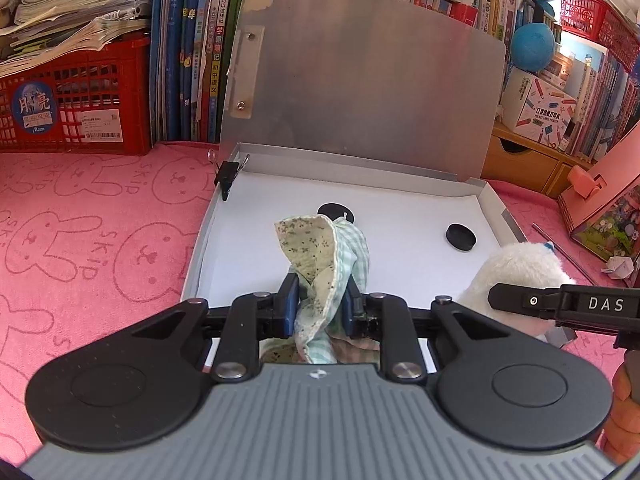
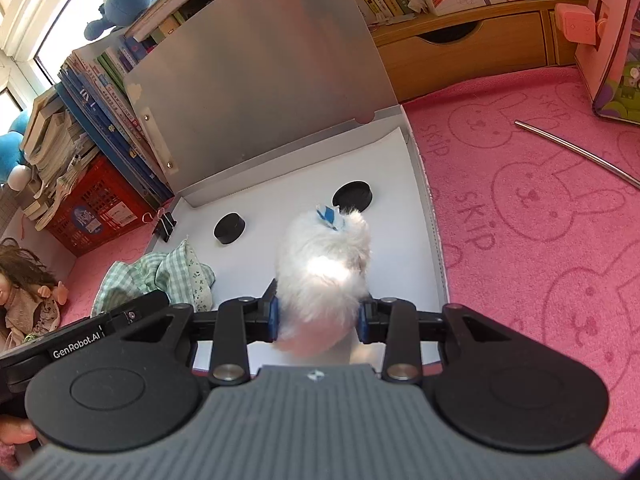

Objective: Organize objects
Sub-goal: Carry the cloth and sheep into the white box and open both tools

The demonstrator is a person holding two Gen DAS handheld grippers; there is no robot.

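Open box (image 1: 208, 232), lid (image 1: 360, 72) propped up against books (image 1: 188, 48). Inside on white lining: two black discs (image 1: 461, 237) (image 2: 229, 228) toward back wall, binder clip (image 1: 227, 176) on back-left corner. Left gripper (image 1: 322, 304) clamped on cloth (image 1: 320, 256) over box's front edge. Right gripper (image 2: 318, 316) clamped on white plush toy (image 2: 324, 256) over front right part. Box middle open. Pink mat (image 1: 80, 240) around; metal rod (image 2: 576, 152) right of box, doll (image 2: 28, 300) at left, red crate (image 1: 76, 96) behind.

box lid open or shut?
Open. The lid stands up against the books behind, and the box floor shows, white-lined, with two black discs on it.
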